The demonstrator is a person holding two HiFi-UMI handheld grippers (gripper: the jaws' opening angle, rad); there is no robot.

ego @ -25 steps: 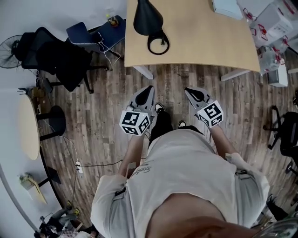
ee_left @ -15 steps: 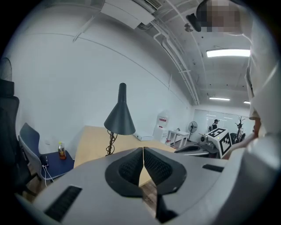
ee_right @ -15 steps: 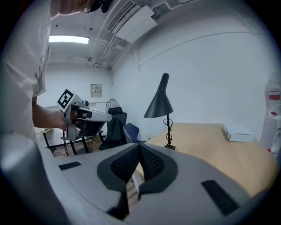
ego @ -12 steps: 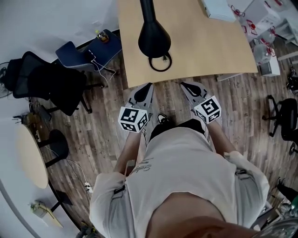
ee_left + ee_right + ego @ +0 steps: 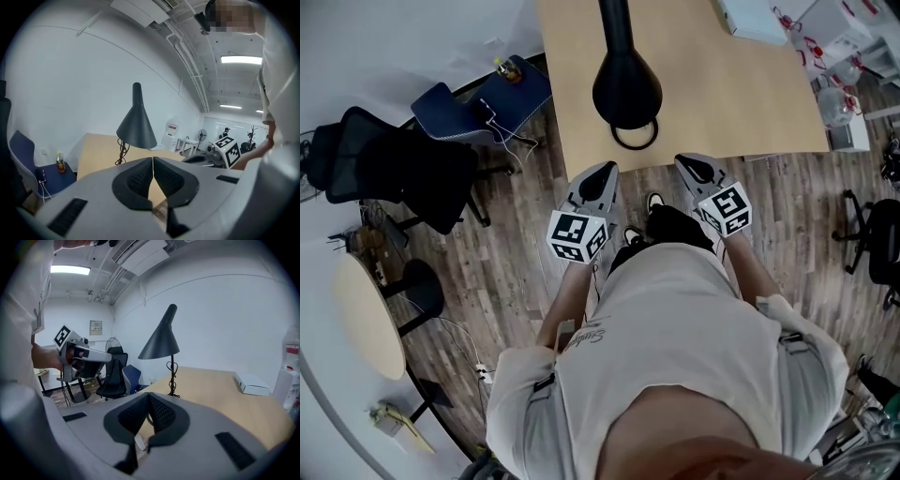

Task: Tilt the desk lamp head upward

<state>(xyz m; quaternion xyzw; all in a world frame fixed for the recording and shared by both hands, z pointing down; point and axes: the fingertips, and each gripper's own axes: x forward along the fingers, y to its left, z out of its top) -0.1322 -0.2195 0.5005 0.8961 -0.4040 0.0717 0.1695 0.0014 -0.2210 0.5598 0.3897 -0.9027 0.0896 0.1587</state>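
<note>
A black desk lamp [image 5: 626, 84] with a cone head stands on the light wooden desk [image 5: 750, 103], its ring base [image 5: 635, 134] near the desk's front edge. In the left gripper view the lamp head [image 5: 136, 126] points down, with the cord wound on its stem. The right gripper view shows the lamp [image 5: 161, 343] ahead and slightly left. My left gripper [image 5: 601, 175] and right gripper [image 5: 691, 166] hover just short of the desk edge, either side of the base, both shut and empty. The jaw tips [image 5: 153, 159] [image 5: 149, 395] meet in both gripper views.
A white box [image 5: 752, 19] lies at the desk's far right. Black office chair [image 5: 389, 169] and a blue chair [image 5: 478, 98] stand left of the desk. A round side table [image 5: 367, 314] is at far left. Boxes and a bottle [image 5: 834, 103] sit right of the desk.
I have stepped closer to the desk. Both grippers moved forward and now sit at the desk's front edge beside the lamp base. Jaws stayed shut.
</note>
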